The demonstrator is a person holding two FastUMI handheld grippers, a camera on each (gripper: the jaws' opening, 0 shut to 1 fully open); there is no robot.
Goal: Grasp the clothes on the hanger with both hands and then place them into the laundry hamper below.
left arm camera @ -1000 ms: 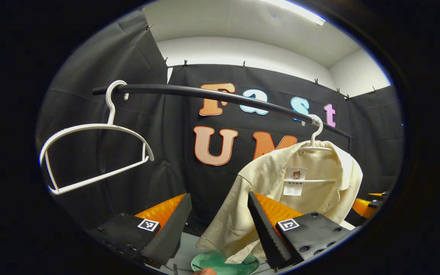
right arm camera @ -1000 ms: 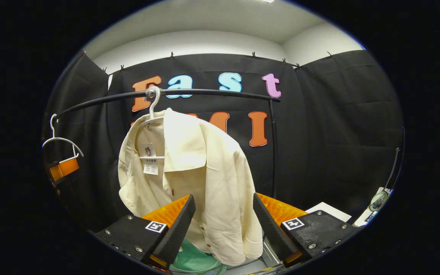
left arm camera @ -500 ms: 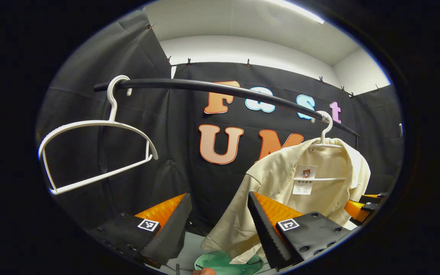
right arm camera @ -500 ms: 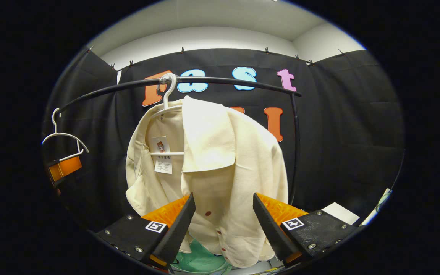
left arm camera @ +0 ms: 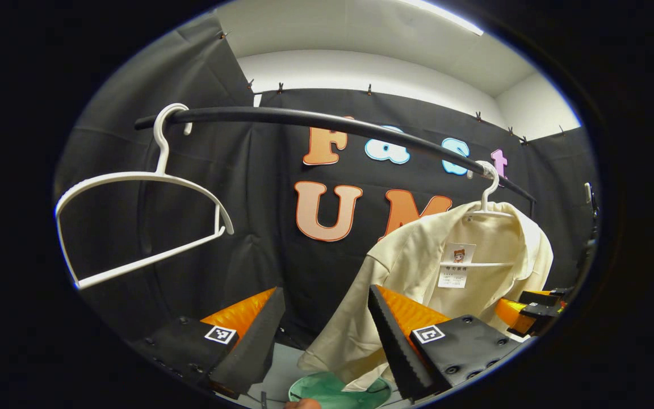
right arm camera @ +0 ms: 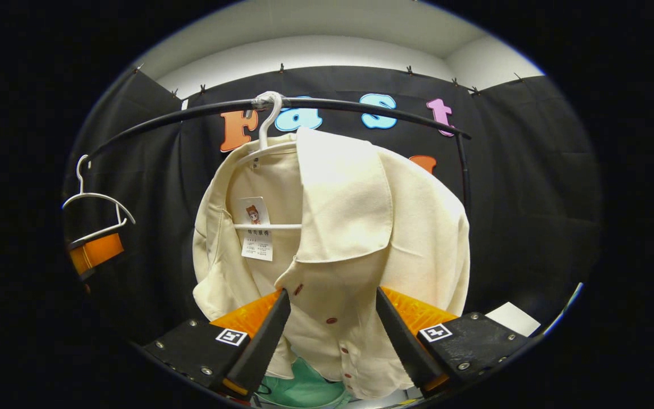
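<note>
Each gripper (right arm camera: 327, 335): screwed black blocks w/ square markers, prob. identical.

Bare white hanger (left arm camera: 139, 227) on black rail (left arm camera: 327, 122)

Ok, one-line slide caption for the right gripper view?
Open right hand-held gripper faces the cream shirt on its white hanger, green hamper below.

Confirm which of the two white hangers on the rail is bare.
The white hanger at the rail's left end is bare. The other hanger, toward the right end, carries the cream shirt.
</note>
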